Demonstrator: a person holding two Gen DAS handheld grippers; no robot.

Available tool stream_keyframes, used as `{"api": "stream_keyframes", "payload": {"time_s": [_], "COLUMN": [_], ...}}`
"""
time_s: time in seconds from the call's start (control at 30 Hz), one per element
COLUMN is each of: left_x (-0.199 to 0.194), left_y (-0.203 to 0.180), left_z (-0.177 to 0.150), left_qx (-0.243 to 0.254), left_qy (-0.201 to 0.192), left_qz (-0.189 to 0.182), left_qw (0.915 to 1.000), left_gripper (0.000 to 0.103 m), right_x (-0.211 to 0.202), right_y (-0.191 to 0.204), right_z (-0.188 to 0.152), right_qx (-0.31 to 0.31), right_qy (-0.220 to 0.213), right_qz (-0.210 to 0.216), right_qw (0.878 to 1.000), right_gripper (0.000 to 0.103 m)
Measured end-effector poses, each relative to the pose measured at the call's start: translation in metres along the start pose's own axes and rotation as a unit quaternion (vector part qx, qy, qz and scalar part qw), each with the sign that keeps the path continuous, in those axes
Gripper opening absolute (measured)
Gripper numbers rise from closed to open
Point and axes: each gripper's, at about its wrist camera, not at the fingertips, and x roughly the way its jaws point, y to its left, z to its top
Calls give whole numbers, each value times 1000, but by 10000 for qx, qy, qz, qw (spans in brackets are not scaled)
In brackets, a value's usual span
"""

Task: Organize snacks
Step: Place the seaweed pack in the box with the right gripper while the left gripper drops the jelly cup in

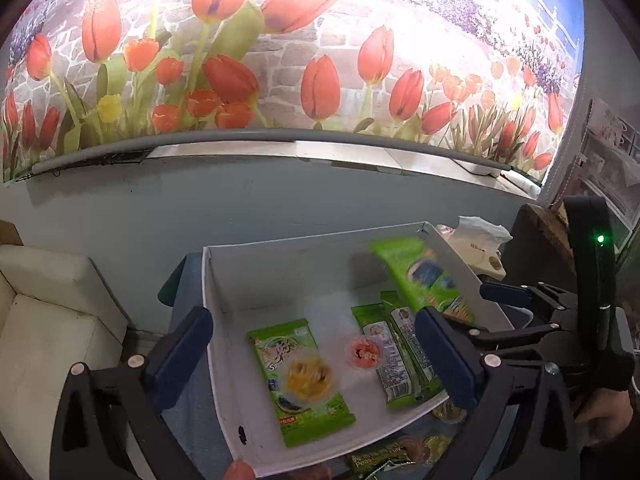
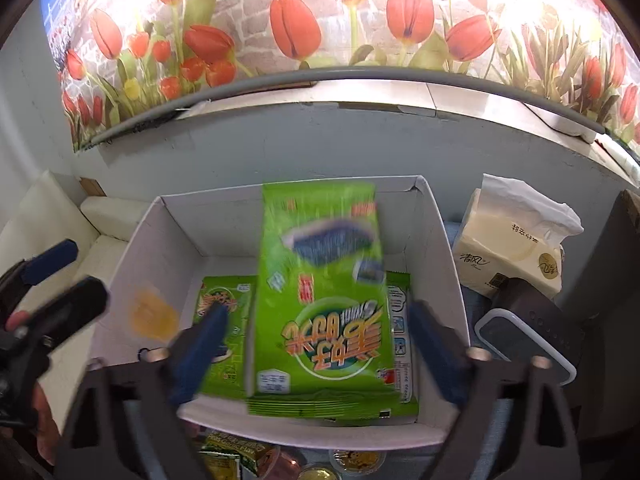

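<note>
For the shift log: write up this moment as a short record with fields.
container: white box, open top
in the box: green packets lying flat, a yellow cup on one, a red cup
in the air: green packet, blurred, above the box
right tongs: open, not gripping the packet
left tongs: open, empty
beside the box: tissue pack
</note>
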Motion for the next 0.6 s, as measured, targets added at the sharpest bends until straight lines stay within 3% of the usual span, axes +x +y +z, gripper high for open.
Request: {"api": "stream_keyframes", "payload": {"time_s": [0.27, 0.6], "left_x": [-9, -41], "left_y": [3, -14], "left_z": [-8, -51], "left_qx": [53, 386], "left_qy": [-42, -178], "left_qz": [59, 210], "left_qw": [10000, 9989], "left_gripper": [103, 103], "right_x": [-23, -76], "right_y": [-10, -30], "right_z": [-27, -107], "right_qx": [-54, 292], "right_qy": [-303, -613], "right_qz": [-84, -279], "right_qw": [9995, 9973], "right_gripper": [103, 103]}}
